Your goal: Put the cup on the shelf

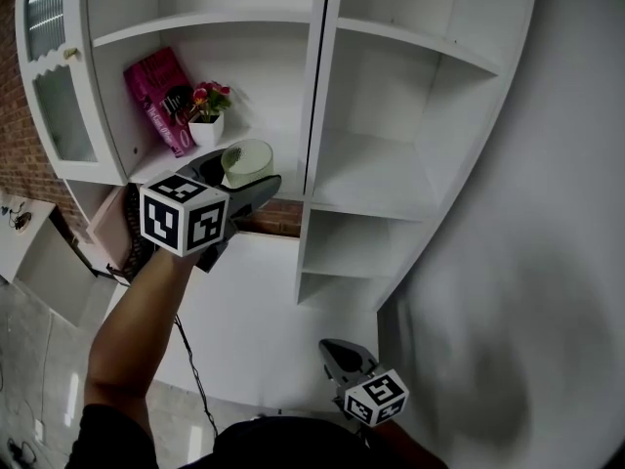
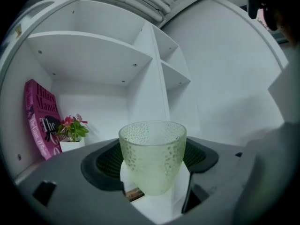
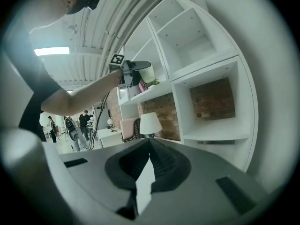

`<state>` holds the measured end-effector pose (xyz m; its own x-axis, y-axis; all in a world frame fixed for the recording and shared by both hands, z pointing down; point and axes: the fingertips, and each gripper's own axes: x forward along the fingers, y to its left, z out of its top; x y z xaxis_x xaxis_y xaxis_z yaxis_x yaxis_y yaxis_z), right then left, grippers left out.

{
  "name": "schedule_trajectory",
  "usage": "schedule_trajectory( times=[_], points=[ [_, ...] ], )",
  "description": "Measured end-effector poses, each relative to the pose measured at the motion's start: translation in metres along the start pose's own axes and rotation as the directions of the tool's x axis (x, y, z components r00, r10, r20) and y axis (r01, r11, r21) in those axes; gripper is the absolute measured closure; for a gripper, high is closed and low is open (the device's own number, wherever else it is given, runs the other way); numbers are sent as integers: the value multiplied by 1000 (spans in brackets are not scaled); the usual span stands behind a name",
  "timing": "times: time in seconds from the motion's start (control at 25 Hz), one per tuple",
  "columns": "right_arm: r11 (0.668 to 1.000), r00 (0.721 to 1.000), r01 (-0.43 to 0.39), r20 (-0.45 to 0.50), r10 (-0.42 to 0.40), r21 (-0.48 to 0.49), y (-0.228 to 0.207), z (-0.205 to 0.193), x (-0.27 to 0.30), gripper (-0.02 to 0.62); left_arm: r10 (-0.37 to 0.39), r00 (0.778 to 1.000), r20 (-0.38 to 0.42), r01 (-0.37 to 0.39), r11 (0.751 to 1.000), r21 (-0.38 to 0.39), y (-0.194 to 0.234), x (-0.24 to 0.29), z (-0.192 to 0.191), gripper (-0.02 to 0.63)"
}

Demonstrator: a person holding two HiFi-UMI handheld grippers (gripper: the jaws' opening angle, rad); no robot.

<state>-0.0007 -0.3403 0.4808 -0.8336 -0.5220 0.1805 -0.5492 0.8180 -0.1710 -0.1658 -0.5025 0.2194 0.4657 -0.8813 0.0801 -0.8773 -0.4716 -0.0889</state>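
**Cup raised at the shelf's front, not yet set down**

A tall white shelving unit point(image 1: 391, 164) fills the background, with red brick wall point(image 1: 12, 115) beside it at the left and behind one lower opening. Most compartments are bare. The one in use is the left bay, which holds a pink book point(image 1: 159, 101) leaning against the side wall and a small potted flower plant point(image 1: 207, 117) just beside it. To the plant's right there is free board, probably the spot intended for the cup.

The left gripper point(image 1: 241, 176) is lifted on an outstretched arm to that bay's front edge. It pinches the cup point(image 2: 152, 156) by its lower body, one pad on each side, which keeps the rim free and the base exposed for setting down. The cup is frosted pale-green pebbled glass. It stands upright and looks empty. Whether its base touches the board cannot be made out, but it appears to be in the air, near the plant and apart from it.

The right gripper point(image 1: 342, 358) hangs low near the person's body, jaws pressed together on nothing and well clear of the work.
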Motion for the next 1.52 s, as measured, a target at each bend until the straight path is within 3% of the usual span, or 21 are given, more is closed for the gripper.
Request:
schedule_trajectory(
  times=[0.2, 0.48, 0.64, 1.0, 1.52],
  points=[
    [1000, 1000, 23, 4, -23, 6, -9, 0, -1, 591, 37, 999, -27, -37, 999, 13, 28, 18, 8, 227],
    [999, 999, 38, 1, -38, 17, -17, -3, 1, 591, 128, 990, -63, -131, 990, -54, 77, 48, -4, 227],
    [999, 999, 38, 3, -38, 17, -15, -3, 3, 591, 149, 984, -97, -154, 987, -45, 87, 63, -11, 227],
    [998, 998, 61, 5, -61, 32, -26, -4, 1, 591, 158, 981, -113, -161, 987, -18, 93, 76, -12, 226],
    [998, 998, 54, -12, -53, 28, -23, -5, 1, 591, 124, 982, -143, -131, 990, -46, 92, 81, -24, 226]
  ],
)
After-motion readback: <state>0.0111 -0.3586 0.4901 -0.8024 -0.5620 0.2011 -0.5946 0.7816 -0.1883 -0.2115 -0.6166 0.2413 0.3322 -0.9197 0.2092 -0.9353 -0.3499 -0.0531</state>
